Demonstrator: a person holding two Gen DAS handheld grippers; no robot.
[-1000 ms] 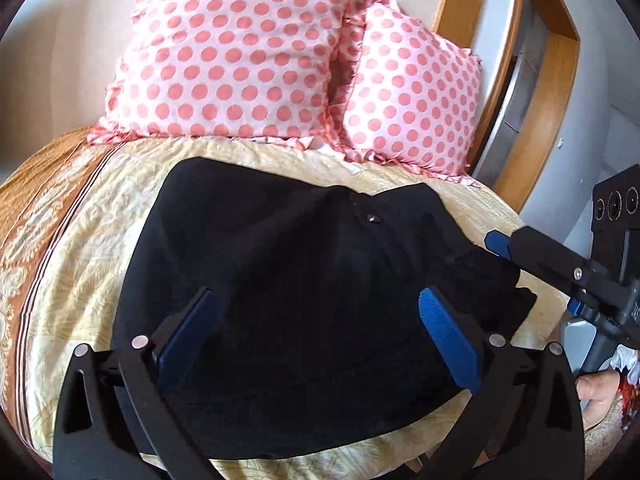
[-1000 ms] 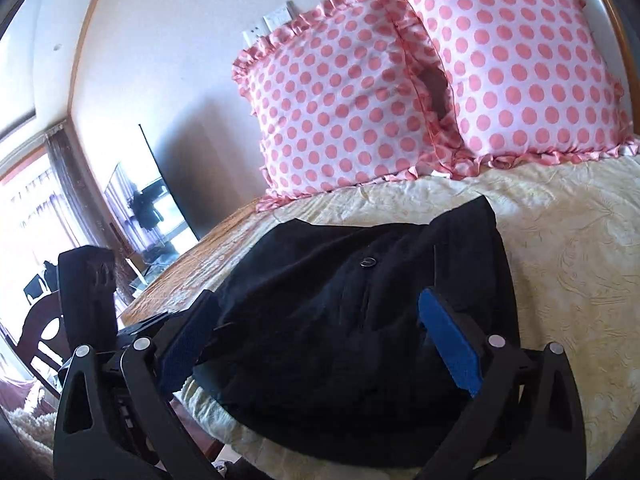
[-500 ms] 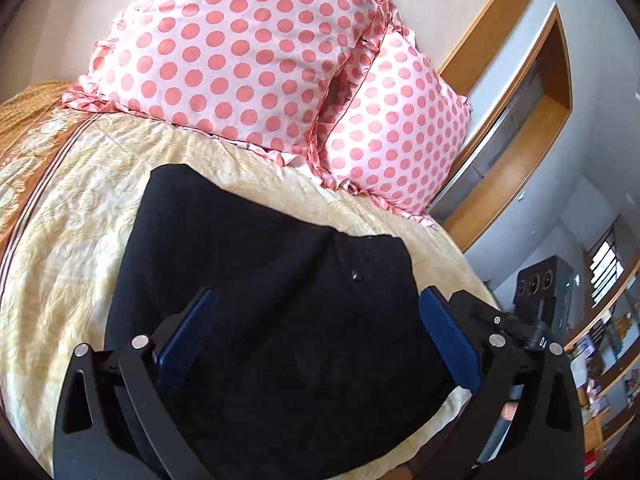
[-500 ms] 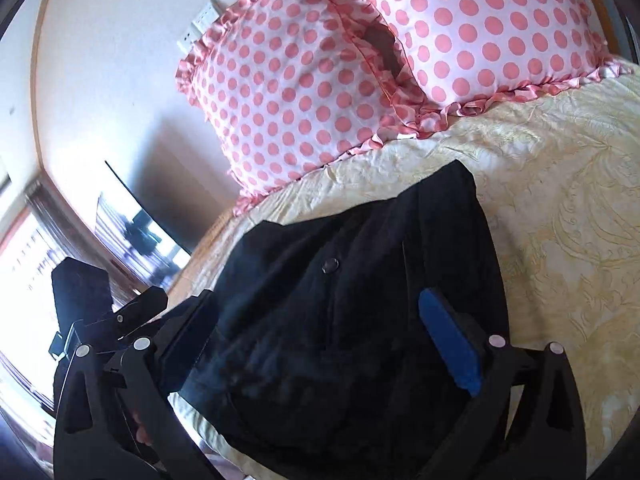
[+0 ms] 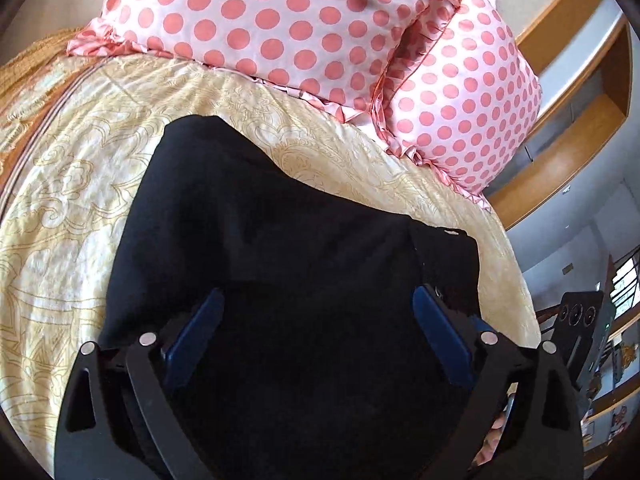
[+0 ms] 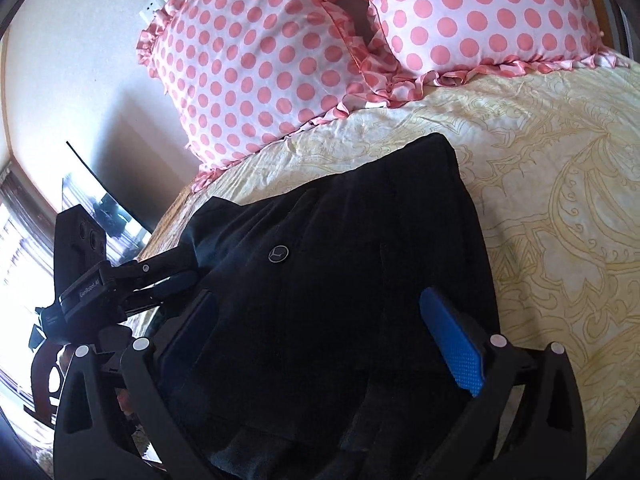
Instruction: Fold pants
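Both grippers, left gripper [image 5: 316,336] and right gripper [image 6: 324,340], have dropped closer over the black pants [image 5: 288,264] below the polka-dot pillows [image 5: 280,24], fingers spread wide, gripping nothing.

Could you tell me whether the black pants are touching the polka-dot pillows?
No, bare yellow bedspread separates the pants from the pillows.
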